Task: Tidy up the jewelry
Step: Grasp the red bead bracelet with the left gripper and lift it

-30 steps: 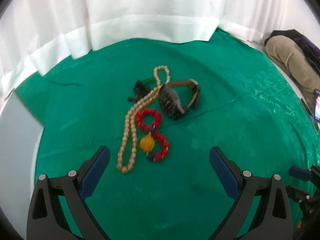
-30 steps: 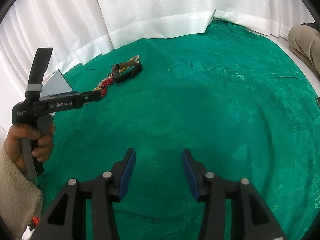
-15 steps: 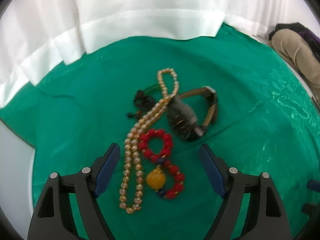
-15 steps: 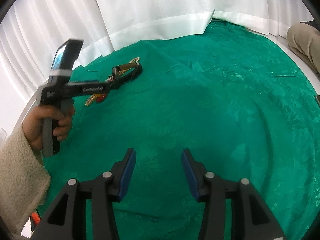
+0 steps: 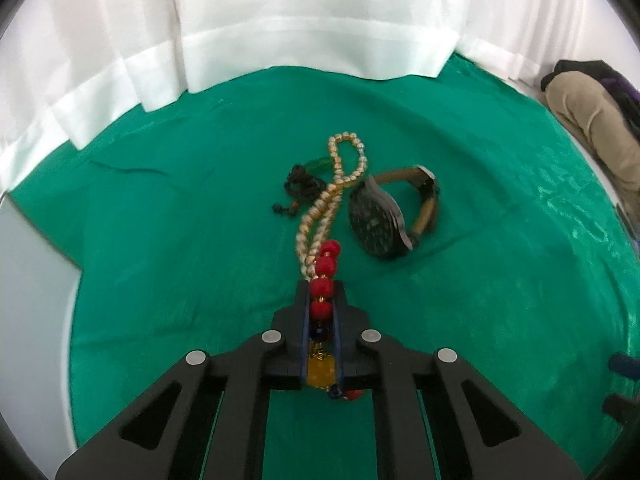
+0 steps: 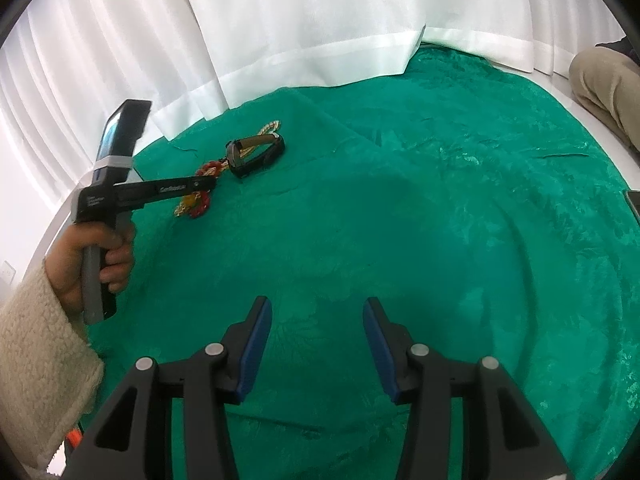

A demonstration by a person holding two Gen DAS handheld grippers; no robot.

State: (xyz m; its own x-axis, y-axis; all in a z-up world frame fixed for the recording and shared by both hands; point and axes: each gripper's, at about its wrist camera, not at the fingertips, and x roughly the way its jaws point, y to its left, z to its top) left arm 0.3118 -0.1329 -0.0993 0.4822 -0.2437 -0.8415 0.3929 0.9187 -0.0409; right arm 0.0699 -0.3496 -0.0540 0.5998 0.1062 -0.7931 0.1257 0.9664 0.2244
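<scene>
the left claw (image 5: 321,300) is closing on the red bead bracelet (image 5: 325,276), beads already squeezed between its pads, so the picking-up step is under way. next it probably needs lifting clear of the pearl strand (image 5: 320,212) lying just ahead. the watch (image 5: 390,216) is sitting ahead to the right. the right claw (image 6: 318,344) is hovering half open, holding nothing.

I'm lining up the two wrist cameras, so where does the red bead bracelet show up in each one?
Left wrist: red bead bracelet low centre, between the left gripper's closing jaws.
Right wrist: the bracelet is upper left, at the tip of the left gripper.
Shared landmark: the watch, lying just past the bracelet in both.
</scene>
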